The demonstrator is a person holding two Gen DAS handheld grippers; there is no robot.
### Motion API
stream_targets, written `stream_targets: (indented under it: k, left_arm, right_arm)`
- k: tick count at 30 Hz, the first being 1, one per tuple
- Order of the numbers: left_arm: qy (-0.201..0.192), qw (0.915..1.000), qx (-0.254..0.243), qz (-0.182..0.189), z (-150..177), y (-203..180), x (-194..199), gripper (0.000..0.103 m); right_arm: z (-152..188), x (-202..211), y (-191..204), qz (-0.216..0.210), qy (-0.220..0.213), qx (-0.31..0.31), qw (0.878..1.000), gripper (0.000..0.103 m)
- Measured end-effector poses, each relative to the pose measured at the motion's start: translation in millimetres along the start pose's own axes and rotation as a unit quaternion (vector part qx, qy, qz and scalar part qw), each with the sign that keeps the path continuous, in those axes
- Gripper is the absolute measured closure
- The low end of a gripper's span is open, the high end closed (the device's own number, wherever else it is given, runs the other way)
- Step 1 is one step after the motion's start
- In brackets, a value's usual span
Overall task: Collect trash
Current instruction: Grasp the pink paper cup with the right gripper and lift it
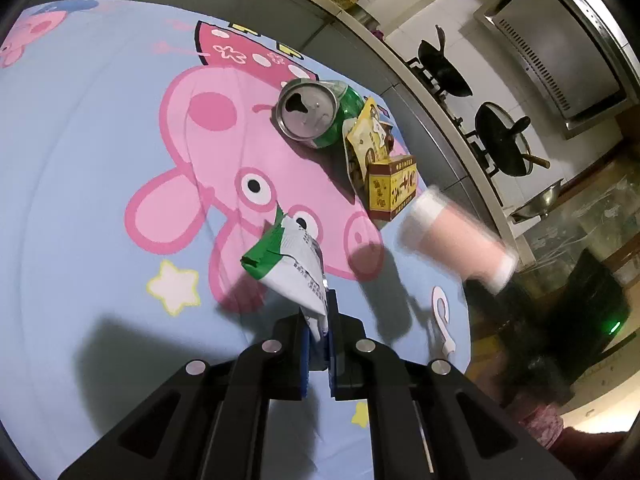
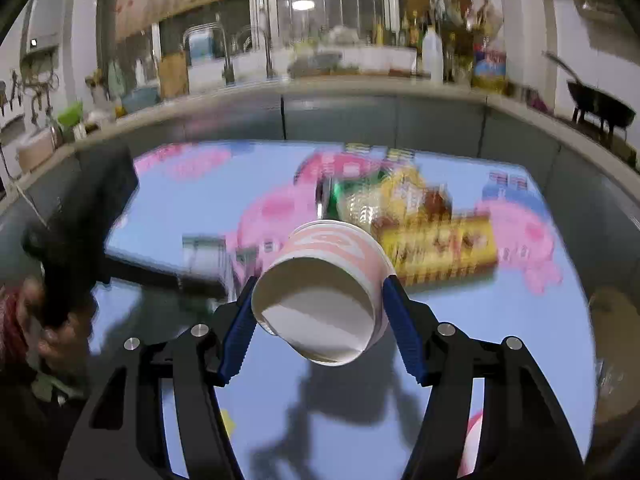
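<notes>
My left gripper (image 1: pixel 318 320) is shut on a crumpled green and white wrapper (image 1: pixel 292 264), which hangs above the blue cartoon tablecloth (image 1: pixel 100 160). A pink paper cup (image 2: pixel 320 304) lies sideways between the blue pads of my right gripper (image 2: pixel 321 280), mouth toward the camera; the pads press its sides. From the left wrist view the cup (image 1: pixel 456 240) is blurred at the right, over the table edge. On the cloth lie a crushed green can (image 1: pixel 316 110), a yellow snack bag (image 1: pixel 366 136) and a small yellow and red box (image 1: pixel 392 188).
A grey kitchen counter (image 2: pixel 340 92) runs behind the table with bottles and jars on it. Black woks (image 1: pixel 444 68) sit on a stove at the right. A white hook-shaped mark or piece (image 1: pixel 442 320) shows near the cloth's right edge. A hand (image 2: pixel 52 320) grips the left gripper's handle.
</notes>
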State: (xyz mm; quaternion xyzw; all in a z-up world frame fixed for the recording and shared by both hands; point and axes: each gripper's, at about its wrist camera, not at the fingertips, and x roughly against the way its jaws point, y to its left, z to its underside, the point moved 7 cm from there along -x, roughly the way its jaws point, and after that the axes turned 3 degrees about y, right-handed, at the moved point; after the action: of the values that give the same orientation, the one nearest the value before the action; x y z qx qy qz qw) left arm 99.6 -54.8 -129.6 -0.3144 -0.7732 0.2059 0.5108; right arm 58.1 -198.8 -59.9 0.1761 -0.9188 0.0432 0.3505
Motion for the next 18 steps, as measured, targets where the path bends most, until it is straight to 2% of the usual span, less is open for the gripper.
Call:
stream_targets:
  k: [4,9,12,15,18]
  left_arm:
    - [0.005,0.9999,-0.009,-0.003,3.8,-5.2,-2.3,0.096]
    - [0.010,0.9999,-0.011,-0.004,6.0,-8.4,-5.1,0.096]
    - [0.012,0.9998,-0.013,-0.006,6.3,-10.4,-7.2,0.096]
    - [0.014,0.9998,-0.014,-0.008,7.0,-10.8,-8.5,0.096]
    - [0.016,0.9998,-0.012,-0.009,7.1,-9.7,-10.0,0.096]
  right_arm:
    - [26.2,-7.0,-0.8,0.019,0.014,0.001,1.000,0.040]
    - [40.5,-6.1,6.1,0.033,0.021,0.011,0.999,0.035]
    - [48.0,-5.5,9.4,0.002,0.038,-0.012,0.999,0.029]
    - [48.8,3.9,10.0,-0.036,0.031,-0.045,0.998,0.023]
    - [47.2,16.8,6.5,-0.067,0.021,-0.085,0.994,0.022]
